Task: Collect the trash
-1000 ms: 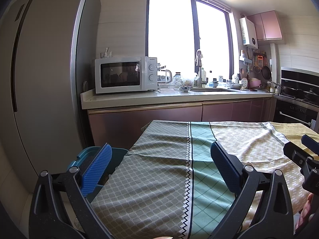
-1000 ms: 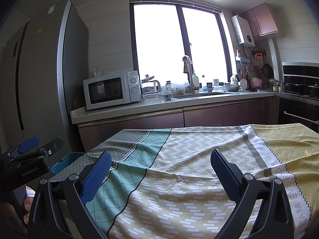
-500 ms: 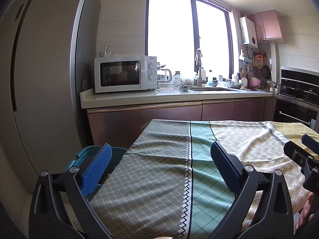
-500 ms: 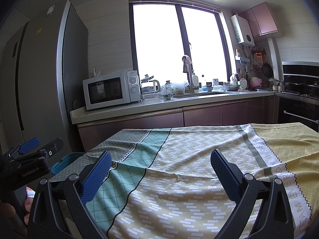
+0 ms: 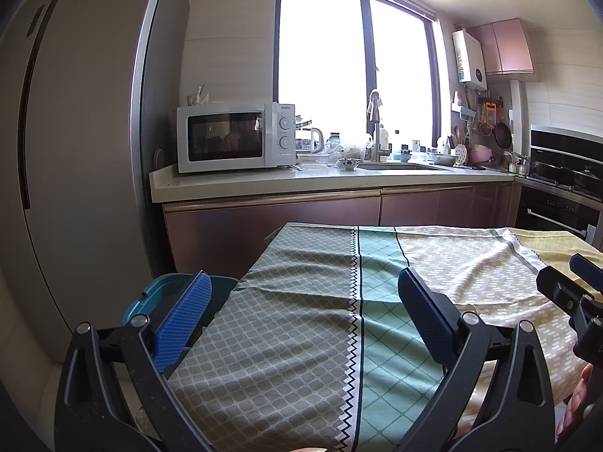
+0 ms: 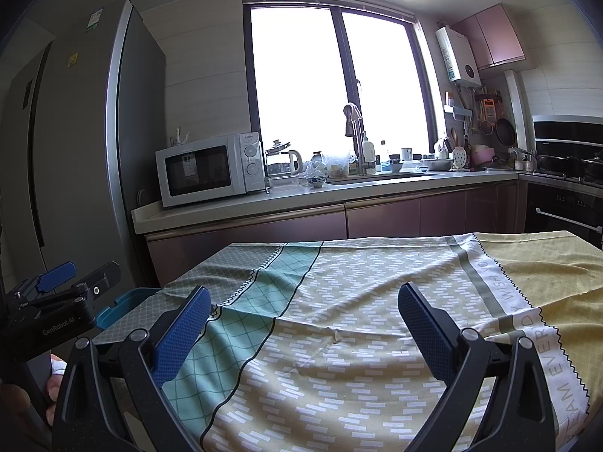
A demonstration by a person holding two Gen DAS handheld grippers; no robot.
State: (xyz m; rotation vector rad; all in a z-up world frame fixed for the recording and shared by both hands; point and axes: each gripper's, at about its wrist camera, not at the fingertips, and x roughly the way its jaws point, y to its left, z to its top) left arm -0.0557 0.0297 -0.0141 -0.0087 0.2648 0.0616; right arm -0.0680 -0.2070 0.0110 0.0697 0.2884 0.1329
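Observation:
My left gripper (image 5: 301,301) is open and empty, held above the near left part of a table covered by a patterned cloth (image 5: 320,324). My right gripper (image 6: 305,312) is open and empty above the cloth (image 6: 358,301) further right. A teal bin (image 5: 150,301) stands on the floor just left of the table; its rim also shows in the right wrist view (image 6: 124,303). No trash shows on the cloth in either view. The right gripper shows at the right edge of the left wrist view (image 5: 576,290); the left gripper shows at the left edge of the right wrist view (image 6: 56,301).
A tall grey fridge (image 5: 75,150) stands at the left. Behind the table runs a counter (image 5: 301,184) with a white microwave (image 5: 233,135), a kettle, bowls and a sink with a tap (image 5: 375,128). An oven and hob (image 5: 557,196) are at the right.

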